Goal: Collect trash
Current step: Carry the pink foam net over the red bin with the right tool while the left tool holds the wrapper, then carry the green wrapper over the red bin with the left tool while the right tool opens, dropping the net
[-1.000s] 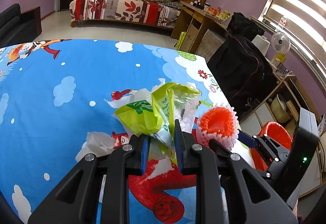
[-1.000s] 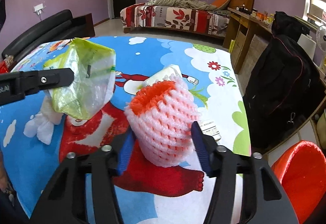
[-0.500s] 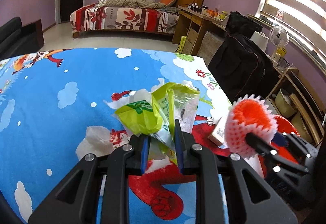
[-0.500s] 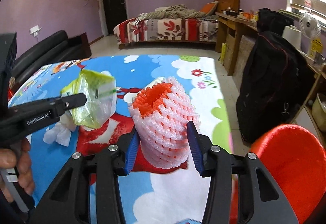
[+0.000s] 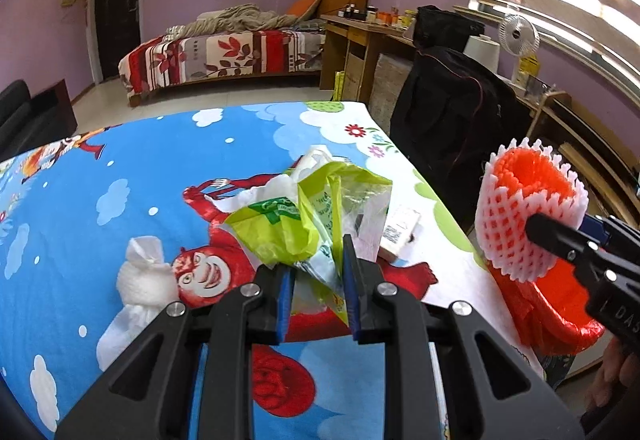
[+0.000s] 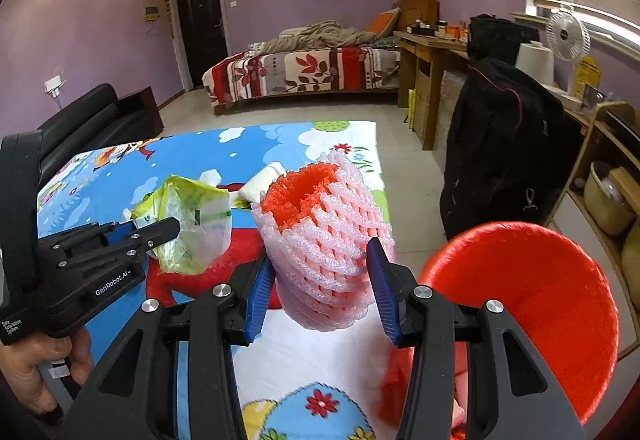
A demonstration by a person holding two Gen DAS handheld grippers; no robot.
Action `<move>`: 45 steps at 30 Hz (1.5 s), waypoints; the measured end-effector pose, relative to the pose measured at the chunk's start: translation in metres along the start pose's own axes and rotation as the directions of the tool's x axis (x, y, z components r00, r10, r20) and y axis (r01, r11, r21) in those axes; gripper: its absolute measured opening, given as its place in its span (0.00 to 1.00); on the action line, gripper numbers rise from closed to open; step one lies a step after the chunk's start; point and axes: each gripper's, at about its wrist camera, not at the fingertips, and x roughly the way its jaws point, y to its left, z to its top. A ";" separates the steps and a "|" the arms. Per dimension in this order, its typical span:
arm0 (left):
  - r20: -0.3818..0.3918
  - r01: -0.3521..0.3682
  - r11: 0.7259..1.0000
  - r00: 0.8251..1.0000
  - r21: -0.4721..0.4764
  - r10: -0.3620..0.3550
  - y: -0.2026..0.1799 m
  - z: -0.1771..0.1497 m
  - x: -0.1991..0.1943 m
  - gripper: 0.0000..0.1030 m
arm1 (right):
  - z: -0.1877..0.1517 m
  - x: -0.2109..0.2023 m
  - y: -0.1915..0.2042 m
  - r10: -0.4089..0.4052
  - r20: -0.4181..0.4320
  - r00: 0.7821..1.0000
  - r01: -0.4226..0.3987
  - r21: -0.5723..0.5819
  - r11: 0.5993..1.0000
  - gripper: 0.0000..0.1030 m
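My left gripper (image 5: 316, 282) is shut on a crumpled yellow-green plastic bag (image 5: 296, 220), held above the cartoon tablecloth (image 5: 132, 175). My right gripper (image 6: 322, 288) is shut on a pink and orange foam fruit net (image 6: 324, 236), held at the table's right edge beside the red trash bin (image 6: 536, 304). The net (image 5: 528, 207) and the bin (image 5: 548, 316) also show at the right of the left wrist view. The bag (image 6: 188, 224) and the left gripper (image 6: 160, 230) show at the left of the right wrist view.
A white tissue wad (image 5: 144, 276) and a small flat carton (image 5: 400, 228) lie on the table. A black bag (image 6: 504, 151) hangs on a chair beyond the bin. A wooden shelf unit (image 6: 608, 175) stands at the right, a bed (image 6: 300, 75) behind.
My right gripper has carried the foam net to the right, off the table's middle and up to the red bin. My left gripper still holds the bag and has lifted a little.
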 end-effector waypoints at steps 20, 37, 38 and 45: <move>0.179 -0.151 0.970 0.977 0.189 0.117 -0.066 -0.038 -0.019 0.21 | -0.030 -0.035 -0.067 -0.107 -0.004 0.994 0.107 0.086 0.991 0.43; 0.118 -0.073 0.992 0.991 0.099 0.061 -0.034 -0.038 -0.018 0.21 | -0.038 -0.036 -0.067 -0.079 0.003 0.997 0.079 0.102 0.992 0.43; 0.117 -0.070 0.993 0.991 0.096 0.059 -0.032 -0.036 -0.020 0.21 | -0.039 -0.037 -0.066 -0.080 0.003 0.997 0.080 0.096 0.992 0.43; 0.127 -0.040 0.999 0.991 0.029 0.036 -0.016 -0.012 -0.035 0.21 | -0.045 -0.040 -0.074 -0.106 0.003 0.994 0.105 0.112 0.988 0.43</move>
